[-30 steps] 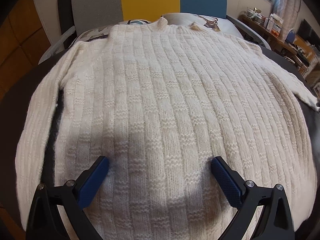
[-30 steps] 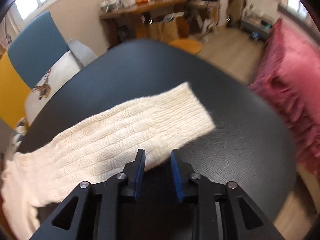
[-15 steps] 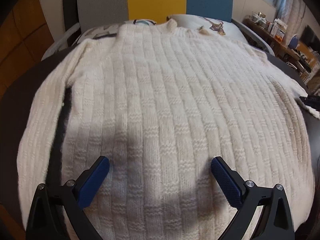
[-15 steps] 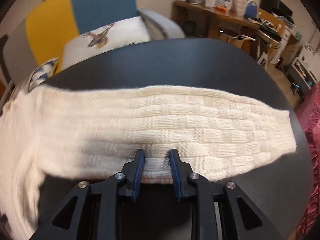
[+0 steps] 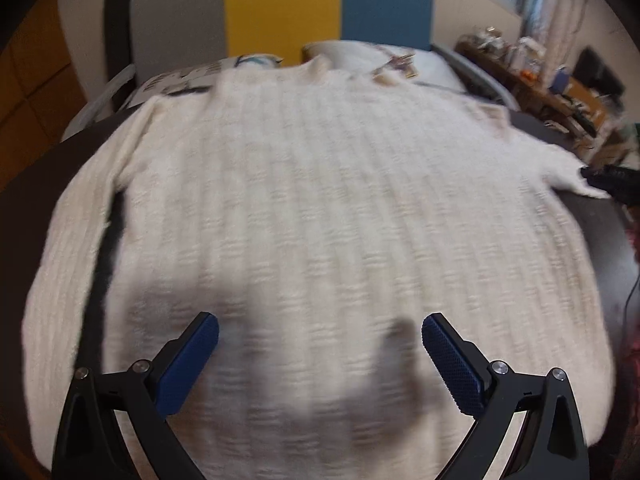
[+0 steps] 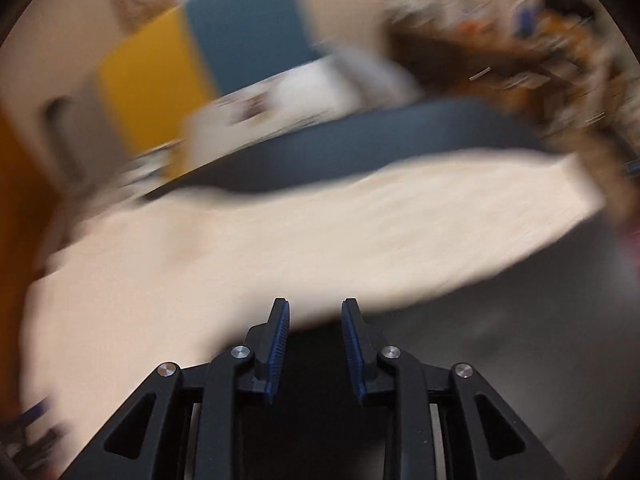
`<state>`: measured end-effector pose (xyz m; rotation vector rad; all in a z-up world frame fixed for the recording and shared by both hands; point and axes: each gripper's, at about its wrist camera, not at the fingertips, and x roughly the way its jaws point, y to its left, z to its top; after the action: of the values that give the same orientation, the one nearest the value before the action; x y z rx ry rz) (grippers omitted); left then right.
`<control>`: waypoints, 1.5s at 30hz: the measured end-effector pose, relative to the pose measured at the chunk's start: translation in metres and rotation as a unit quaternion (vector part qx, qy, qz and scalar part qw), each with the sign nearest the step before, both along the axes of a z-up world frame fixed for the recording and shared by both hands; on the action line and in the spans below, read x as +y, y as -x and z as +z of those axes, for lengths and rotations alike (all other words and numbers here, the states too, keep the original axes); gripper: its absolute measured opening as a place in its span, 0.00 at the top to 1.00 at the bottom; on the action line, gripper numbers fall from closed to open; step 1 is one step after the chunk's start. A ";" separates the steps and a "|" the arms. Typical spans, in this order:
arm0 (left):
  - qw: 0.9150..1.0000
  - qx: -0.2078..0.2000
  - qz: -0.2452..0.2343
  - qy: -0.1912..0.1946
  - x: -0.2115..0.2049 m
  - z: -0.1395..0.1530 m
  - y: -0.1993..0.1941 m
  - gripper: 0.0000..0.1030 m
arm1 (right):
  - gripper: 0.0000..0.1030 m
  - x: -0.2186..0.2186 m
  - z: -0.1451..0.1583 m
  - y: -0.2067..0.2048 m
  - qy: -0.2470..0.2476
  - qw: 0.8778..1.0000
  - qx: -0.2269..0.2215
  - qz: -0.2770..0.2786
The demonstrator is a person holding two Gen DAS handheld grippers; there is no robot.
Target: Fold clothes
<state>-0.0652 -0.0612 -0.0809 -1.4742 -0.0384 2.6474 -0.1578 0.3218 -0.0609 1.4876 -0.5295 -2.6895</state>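
Observation:
A cream knit sweater (image 5: 320, 208) lies flat on a dark round table (image 5: 36, 184), collar away from me. My left gripper (image 5: 320, 330) hovers over its lower body, jaws wide open and empty. In the blurred right wrist view, one sleeve (image 6: 360, 232) stretches across the table. My right gripper (image 6: 314, 312) sits at the sleeve's near edge, jaws partly open with a gap between the blue pads; nothing is held. The right gripper also shows as a dark shape in the left wrist view (image 5: 612, 184) by the sleeve cuff.
A chair with grey, yellow and blue back panels (image 5: 280, 12) and cushions stands behind the table. A cluttered desk (image 5: 532, 68) is at the right rear. A pink item (image 6: 632, 232) lies beyond the table's right edge.
The right gripper has swung fast and pulled back slightly, so the sleeve edge is at the fingertips instead of between them. The left gripper has lifted and tilted a little above the sweater.

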 end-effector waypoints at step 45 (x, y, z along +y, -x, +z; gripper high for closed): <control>0.957 0.040 -0.286 0.036 0.206 -0.011 -0.052 0.00 | 0.94 -0.110 -0.041 0.025 -0.085 0.984 -0.060 0.147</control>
<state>-0.0127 0.1452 -0.0916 -1.1639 0.4284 2.2416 -0.1825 0.2117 -0.1022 1.6288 -0.0715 -2.4790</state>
